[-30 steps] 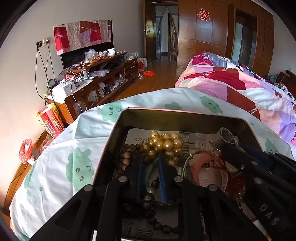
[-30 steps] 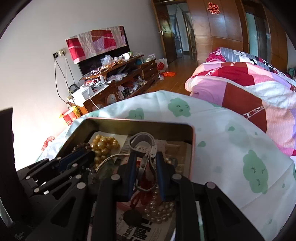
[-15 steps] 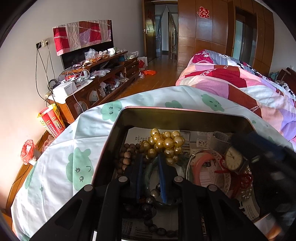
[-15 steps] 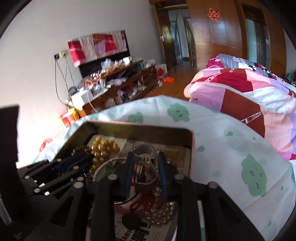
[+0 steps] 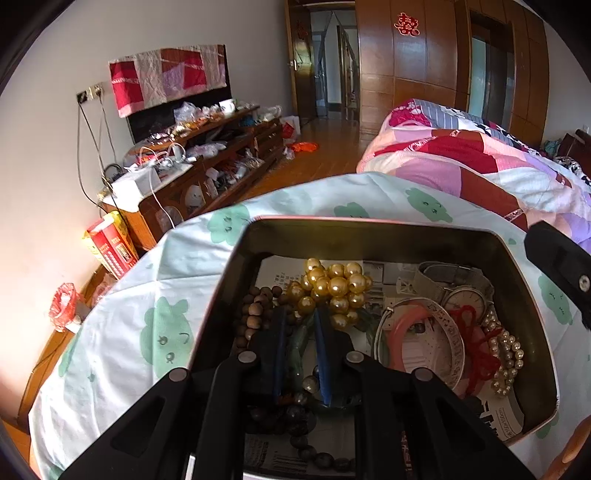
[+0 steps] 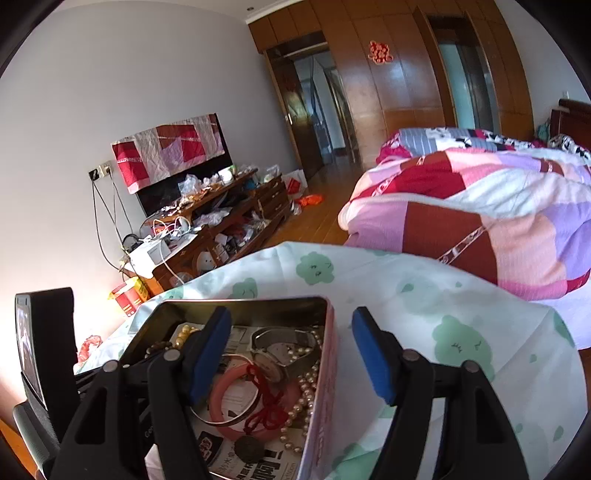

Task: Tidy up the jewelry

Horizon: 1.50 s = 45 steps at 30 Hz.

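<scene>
Our right gripper (image 6: 291, 350) is just opening, dropping the watch (image 6: 275, 349) by the tin's (image 6: 321, 373) right edge; our left gripper (image 5: 301, 345), pinching the green bangle (image 5: 297, 350), is risking snagging beads.

Bright daylight, sharp focus, fisheye bending with dark corners.

wall: white (image 6: 147, 74) | floor: wood (image 5: 325, 155) | cluttered tv cabinet (image 5: 207, 173)

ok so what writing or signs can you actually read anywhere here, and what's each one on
"囍": red paper sign on the wooden wardrobe door.
Newspaper lining the tin: large black characters, cut off and not readable; its small print is blurred.
Red and yellow box on the floor: print too small to read.
Watch dial: too small to read.
</scene>
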Available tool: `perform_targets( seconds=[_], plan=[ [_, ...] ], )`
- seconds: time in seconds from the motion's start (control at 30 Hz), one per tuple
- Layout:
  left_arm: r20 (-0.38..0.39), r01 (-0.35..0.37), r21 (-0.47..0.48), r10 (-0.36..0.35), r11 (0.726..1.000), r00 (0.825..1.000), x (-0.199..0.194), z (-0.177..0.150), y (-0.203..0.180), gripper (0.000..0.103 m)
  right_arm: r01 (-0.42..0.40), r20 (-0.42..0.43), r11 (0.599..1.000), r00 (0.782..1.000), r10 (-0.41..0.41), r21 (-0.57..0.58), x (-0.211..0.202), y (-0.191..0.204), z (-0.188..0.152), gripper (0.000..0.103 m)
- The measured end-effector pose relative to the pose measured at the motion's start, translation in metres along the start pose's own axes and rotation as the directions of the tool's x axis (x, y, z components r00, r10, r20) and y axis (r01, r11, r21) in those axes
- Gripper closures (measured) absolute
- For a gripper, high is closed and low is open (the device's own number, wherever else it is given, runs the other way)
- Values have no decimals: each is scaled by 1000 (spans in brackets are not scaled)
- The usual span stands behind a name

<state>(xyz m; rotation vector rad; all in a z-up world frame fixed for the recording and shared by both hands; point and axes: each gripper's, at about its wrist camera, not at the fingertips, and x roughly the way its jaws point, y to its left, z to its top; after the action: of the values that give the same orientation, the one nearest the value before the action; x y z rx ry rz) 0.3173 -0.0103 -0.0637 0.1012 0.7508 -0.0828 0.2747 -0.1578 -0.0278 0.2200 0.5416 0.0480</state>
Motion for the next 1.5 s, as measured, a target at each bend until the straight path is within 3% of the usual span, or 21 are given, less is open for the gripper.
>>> perform_targets(
  seconds=[0.07,0.13,0.23,0.3,0.33,0.43,0.7,1.2,1.5],
  plan=[
    [24,-15,-6,15,1000,1000,-5,-1,1,87,20,16,1000,1000,-20,-12,-5,1,-1,20],
    [41,-15,-21,16,1000,999,-10,-2,2,81,41,37,999,999,-40,-30,-9,5,-3,19],
    [54,10,-42,-8,999,999,-17,-6,3,58,76,61,996,995,-73,-48,-16,7,-6,12],
    [79,-9,-47,13,999,997,-23,-7,2,36,93,76,995,993,-90,-41,-22,4,-8,8],
    [110,-21,-49,26,999,994,-30,-9,2,34,97,84,995,992,-94,-32,-25,2,-9,7],
    [153,-36,-58,44,998,987,-41,-12,2,32,105,88,994,991,-103,-15,-30,-1,-11,7],
    [184,-108,-72,120,992,976,-57,-29,4,31,136,88,991,987,-136,5,-42,-6,-19,7],
    [215,-112,-103,132,988,968,-87,-56,8,31,184,163,981,972,-170,-69,-71,9,-34,4],
    [211,-118,-103,137,988,968,-100,-67,6,31,189,192,981,965,-177,-47,-89,4,-45,3]
  ],
)
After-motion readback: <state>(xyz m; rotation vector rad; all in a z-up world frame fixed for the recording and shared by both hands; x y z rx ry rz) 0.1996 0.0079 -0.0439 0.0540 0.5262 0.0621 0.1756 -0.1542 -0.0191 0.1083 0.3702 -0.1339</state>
